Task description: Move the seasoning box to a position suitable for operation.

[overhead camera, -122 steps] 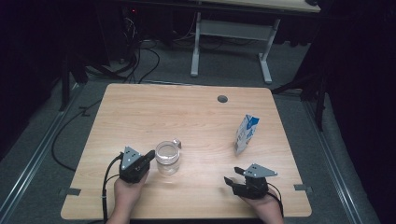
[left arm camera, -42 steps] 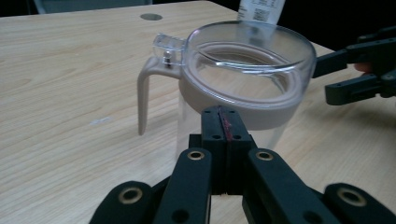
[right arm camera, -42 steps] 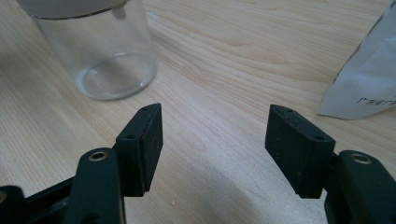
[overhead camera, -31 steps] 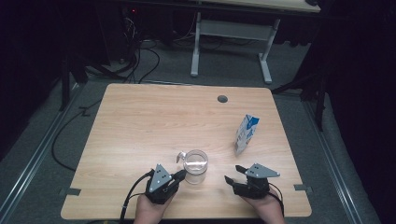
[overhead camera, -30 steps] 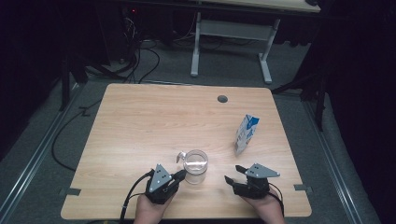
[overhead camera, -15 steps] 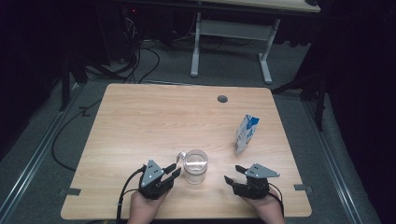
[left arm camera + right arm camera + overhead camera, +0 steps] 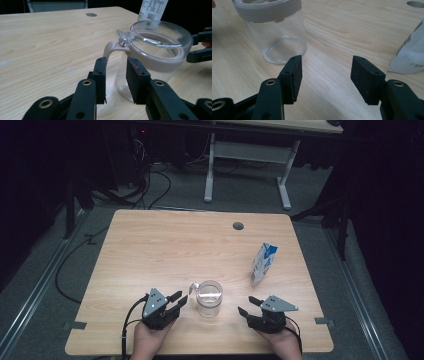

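Left to right across the table [image 7: 150,245]. The left gripper [image 7: 177,300], held in the person's left hand [image 7: 150,337] near the front edge, points toward the clear jar [image 7: 209,298], which stands upright just to its right. Its jaws have just been opening; they now stand a narrow gap apart with nothing pressed between the pads. In the left gripper view the left gripper [image 7: 115,82] sits just short of the jar [image 7: 152,57], below the jar's beige handle [image 7: 111,48] and clear lid tab [image 7: 124,37]; whether a pad grazes the glass cannot be told. The jar carries a beige collar and a clear lid.

Right of the jar, the right gripper [image 7: 247,306] rests in the right hand [image 7: 285,345], apart from the jar. Its jaws have just been closing slightly, yet stand wide and empty, as the right gripper view confirms: right gripper [image 7: 325,75], bare wood between the pads, jar [image 7: 274,30] at upper left.

Farther right and back stands a white and blue carton [image 7: 263,264], well apart from both grippers.
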### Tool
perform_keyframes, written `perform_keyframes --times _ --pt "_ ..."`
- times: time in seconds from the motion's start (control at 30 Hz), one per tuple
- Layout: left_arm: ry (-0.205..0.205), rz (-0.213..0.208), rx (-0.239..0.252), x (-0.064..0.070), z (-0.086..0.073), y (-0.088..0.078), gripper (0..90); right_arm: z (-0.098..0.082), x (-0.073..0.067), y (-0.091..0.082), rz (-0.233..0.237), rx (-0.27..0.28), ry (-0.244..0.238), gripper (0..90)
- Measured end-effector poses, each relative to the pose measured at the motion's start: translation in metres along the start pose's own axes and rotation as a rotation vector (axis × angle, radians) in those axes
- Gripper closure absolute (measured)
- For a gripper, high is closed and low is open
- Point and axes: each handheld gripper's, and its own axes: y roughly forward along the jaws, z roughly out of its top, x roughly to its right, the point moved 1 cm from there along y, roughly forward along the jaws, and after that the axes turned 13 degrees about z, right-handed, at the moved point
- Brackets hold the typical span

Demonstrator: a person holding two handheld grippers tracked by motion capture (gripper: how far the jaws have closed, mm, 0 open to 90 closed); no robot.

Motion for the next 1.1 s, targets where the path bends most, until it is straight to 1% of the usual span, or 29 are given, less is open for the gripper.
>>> perform_keyframes --times 0.03,0.13,0.17,0.23,0.27,0.3,0.33,0.37,0.43,0.47,0.5,0.57,0.6,0.63,0.67,0.7,0.73,0.77,0.8,0.83,0.97,1.0,1.03,1.1 --pt "0.006 0.005 0.003 0.001 0.002 0.001 70.5 0.003 -0.001 0.001 -0.001 0.001 -0.007 43.3" --pt "0.001 0.01 0.011 0.001 0.005 0.002 73.3 0.007 -0.002 0.005 -0.003 -0.002 -0.015 44.3" --pt "-0.017 0.012 0.009 0.0 0.01 0.004 75.3 0.01 -0.002 0.01 -0.011 -0.01 -0.024 45.7" --pt "-0.02 0.037 0.007 0.0 0.015 0.004 75.0 0.014 -0.001 0.015 -0.017 -0.025 -0.027 47.6" --pt "-0.02 0.037 0.007 0.0 0.015 0.004 75.5 0.014 -0.001 0.015 -0.017 -0.025 -0.027 47.6" --pt "-0.027 0.048 0.005 -0.001 0.021 0.006 75.9 0.02 0.003 0.02 -0.013 -0.034 -0.017 50.1" --pt "-0.027 0.048 0.005 -0.001 0.021 0.006 76.0 0.02 0.003 0.02 -0.013 -0.034 -0.017 50.1" --pt "-0.032 0.055 -0.003 -0.002 0.026 0.009 76.4 0.027 0.006 0.025 -0.016 -0.046 -0.014 52.1" --pt "-0.039 0.074 -0.002 -0.002 0.031 0.011 76.6 0.034 0.008 0.029 -0.015 -0.041 -0.019 53.3" --pt "-0.039 0.074 -0.002 -0.002 0.031 0.011 76.2 0.034 0.008 0.029 -0.015 -0.041 -0.019 53.3" --pt "-0.05 0.08 0.006 -0.001 0.034 0.012 76.3 0.037 0.008 0.031 -0.03 -0.037 -0.034 53.2" --pt "-0.058 0.073 0.019 0.001 0.035 0.014 77.6 0.036 0.006 0.032 -0.032 -0.024 -0.042 55.1" --pt "-0.052 0.068 0.019 0.002 0.035 0.014 77.6 0.036 0.005 0.032 -0.03 -0.032 -0.053 55.2" --pt "-0.052 0.068 0.019 0.002 0.035 0.014 77.2 0.036 0.005 0.032 -0.03 -0.032 -0.053 55.2" --pt "-0.048 0.056 0.025 0.005 0.035 0.016 76.9 0.033 0.004 0.032 -0.032 -0.044 -0.074 57.3" --pt "-0.047 0.046 0.027 0.005 0.035 0.016 77.0 0.031 0.004 0.032 -0.028 -0.041 -0.067 58.7" --pt "-0.035 0.051 0.027 0.006 0.035 0.017 78.1 0.028 0.004 0.032 -0.026 -0.041 -0.058 60.4" --pt "-0.035 0.051 0.027 0.006 0.035 0.017 79.9 0.028 0.004 0.032 -0.026 -0.041 -0.058 60.4" --pt "-0.029 0.058 0.026 0.007 0.035 0.018 79.9 0.027 0.004 0.031 -0.025 -0.046 -0.053 61.4" --pt "-0.022 0.068 0.022 0.008 0.036 0.02 84.0 0.024 0.004 0.031 -0.01 -0.049 -0.045 62.9" --pt "-0.009 0.071 0.022 0.011 0.039 0.022 89.2 0.022 0.002 0.03 0.006 -0.05 -0.044 66.7" --pt "-0.009 0.071 0.022 0.011 0.039 0.022 90.0 0.022 0.002 0.03 0.006 -0.05 -0.044 66.7" --pt "-0.004 0.07 0.026 0.014 0.041 0.023 90.0 0.022 0.001 0.03 0.019 -0.05 -0.046 69.0" --pt "0.007 0.069 0.024 0.016 0.043 0.024 90.0 0.022 0.0 0.029 0.023 -0.047 -0.046 71.1"
